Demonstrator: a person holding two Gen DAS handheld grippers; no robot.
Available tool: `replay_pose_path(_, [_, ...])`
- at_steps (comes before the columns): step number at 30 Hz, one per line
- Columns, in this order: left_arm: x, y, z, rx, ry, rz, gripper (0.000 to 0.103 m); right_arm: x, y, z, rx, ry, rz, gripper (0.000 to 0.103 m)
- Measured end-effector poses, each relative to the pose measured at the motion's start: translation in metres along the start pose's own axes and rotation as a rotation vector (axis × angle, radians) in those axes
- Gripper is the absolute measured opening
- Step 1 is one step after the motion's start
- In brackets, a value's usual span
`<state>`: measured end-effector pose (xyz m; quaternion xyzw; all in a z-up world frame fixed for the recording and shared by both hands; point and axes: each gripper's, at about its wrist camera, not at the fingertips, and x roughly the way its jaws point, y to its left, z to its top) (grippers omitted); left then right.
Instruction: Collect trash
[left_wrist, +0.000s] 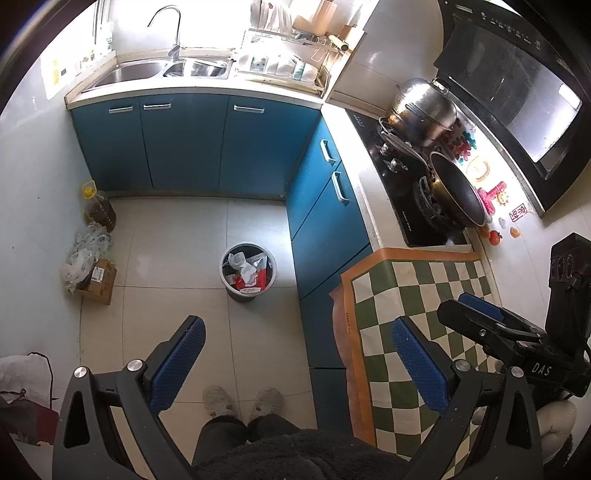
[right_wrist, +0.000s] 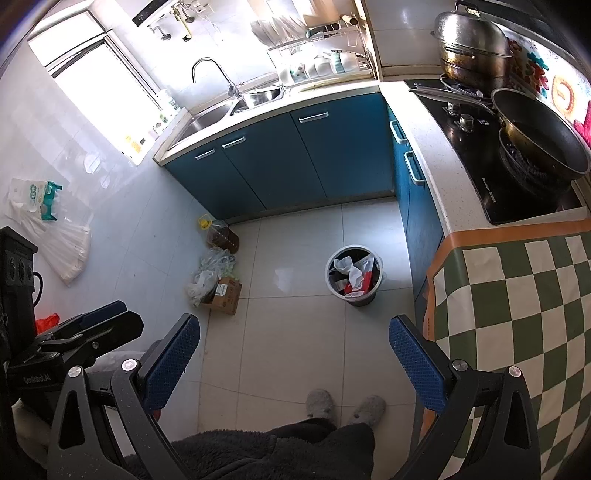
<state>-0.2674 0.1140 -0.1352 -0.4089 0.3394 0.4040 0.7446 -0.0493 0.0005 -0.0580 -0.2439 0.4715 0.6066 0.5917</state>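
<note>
— Left wrist view first: what do you see?

— I hold my left gripper (left_wrist: 297, 350) high over the pale tiled floor (left_wrist: 177, 236); its blue pads (left_wrist: 417, 362) stand wide apart with nothing between them; the trash bin (left_wrist: 248, 271) stands on the floor ahead, near the blue cabinets (left_wrist: 184, 144), with white and red scraps inside it; a cardboard box (left_wrist: 99, 280) and crumpled plastic bags (left_wrist: 83, 254) lie by the left wall, an oil bottle (left_wrist: 99, 208) just behind them; my right gripper (left_wrist: 480, 317) shows at the right edge over the checked cloth (left_wrist: 417, 295), though from here I cannot tell how its jaws stand; my slippers (left_wrist: 243, 400) are below.

— And the right wrist view?

— My right gripper (right_wrist: 293, 350) is also spread wide and empty; the same trash bin (right_wrist: 354, 275) sits ahead, slightly right of centre, well apart from the cardboard box (right_wrist: 225, 293) and bags (right_wrist: 207, 273); the checked cloth (right_wrist: 517, 314) covers the counter at my right, beside the hob where a dark wok (right_wrist: 543, 144) and a steel pot (right_wrist: 472, 48) rest; the sink (right_wrist: 210, 114) lies under the bright window; my left gripper (right_wrist: 99, 321) shows at the left edge.
</note>
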Motion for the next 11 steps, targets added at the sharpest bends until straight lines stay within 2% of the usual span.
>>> replay_pose_path(11, [0.0007, 0.0016, 0.0024, 0.003, 0.001, 0.012, 0.103, 0.0000, -0.0012, 0.0003, 0.001, -0.001, 0.002, 0.103])
